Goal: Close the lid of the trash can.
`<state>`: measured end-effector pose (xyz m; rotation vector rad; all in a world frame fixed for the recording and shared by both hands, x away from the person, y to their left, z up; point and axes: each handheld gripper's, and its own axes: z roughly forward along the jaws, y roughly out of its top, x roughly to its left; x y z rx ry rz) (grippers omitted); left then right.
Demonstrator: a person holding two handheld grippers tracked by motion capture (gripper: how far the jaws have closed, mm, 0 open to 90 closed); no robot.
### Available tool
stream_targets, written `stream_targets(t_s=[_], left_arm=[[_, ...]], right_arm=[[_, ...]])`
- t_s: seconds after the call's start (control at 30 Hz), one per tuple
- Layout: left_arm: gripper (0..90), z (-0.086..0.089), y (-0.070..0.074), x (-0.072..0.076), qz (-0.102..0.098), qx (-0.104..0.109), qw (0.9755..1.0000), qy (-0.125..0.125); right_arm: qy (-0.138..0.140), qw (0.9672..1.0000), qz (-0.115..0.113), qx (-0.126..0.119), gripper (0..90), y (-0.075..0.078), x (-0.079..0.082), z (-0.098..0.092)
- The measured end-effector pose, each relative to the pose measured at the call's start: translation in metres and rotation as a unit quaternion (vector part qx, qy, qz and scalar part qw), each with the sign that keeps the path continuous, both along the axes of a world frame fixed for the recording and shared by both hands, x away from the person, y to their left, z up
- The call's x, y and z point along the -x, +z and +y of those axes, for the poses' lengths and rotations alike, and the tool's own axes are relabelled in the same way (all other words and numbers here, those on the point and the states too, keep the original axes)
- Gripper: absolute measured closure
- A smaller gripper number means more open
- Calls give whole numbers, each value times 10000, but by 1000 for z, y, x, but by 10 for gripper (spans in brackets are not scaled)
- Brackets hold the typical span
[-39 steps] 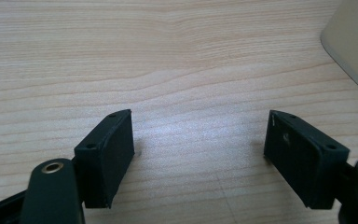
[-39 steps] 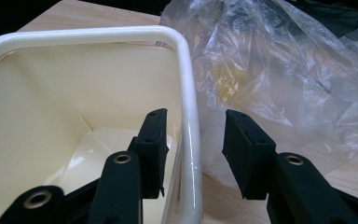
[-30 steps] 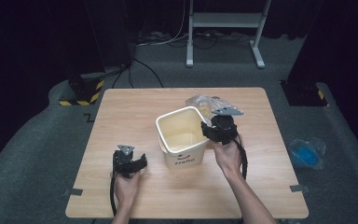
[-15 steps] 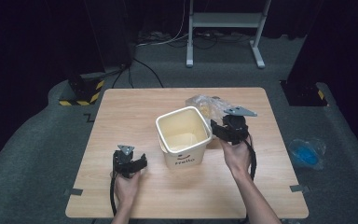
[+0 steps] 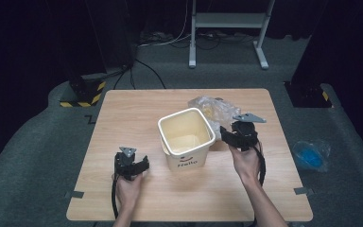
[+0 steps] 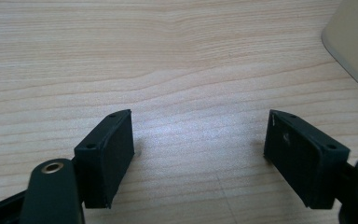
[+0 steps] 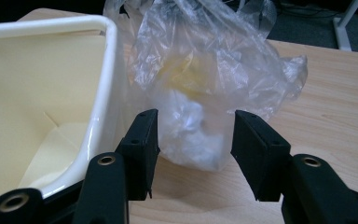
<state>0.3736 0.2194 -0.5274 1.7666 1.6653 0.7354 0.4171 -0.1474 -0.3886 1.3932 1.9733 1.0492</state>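
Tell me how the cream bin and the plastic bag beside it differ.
The cream bin is rigid, opaque and upright with its mouth open; the plastic bag is clear, crumpled and slumped. The bin looks empty, while the bag holds something yellowish. Both sit on the wooden table, close together.

A bin [image 5: 187, 137] stands upright near the middle of the bench [image 5: 137, 109], with a plastic bag [image 5: 212, 109] just behind it to the right, touching its wall. The right gripper [image 5: 228, 136] sits right of the bin, before the bag. The left gripper [image 5: 131, 165] rests on the bench, left of the bin and apart from it.
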Motion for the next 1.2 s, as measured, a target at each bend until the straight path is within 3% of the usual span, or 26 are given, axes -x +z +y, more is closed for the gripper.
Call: stream_targets(t_s=[0.33, 1.2], left_arm=[[240, 0, 0, 0, 1, -2, 10000, -1], [239, 0, 0, 0, 2, -8, 10000, 0]], right_arm=[[41, 10000, 8, 16, 508, -8, 5, 3], [382, 9991, -130, 109, 507, -9, 25, 16]])
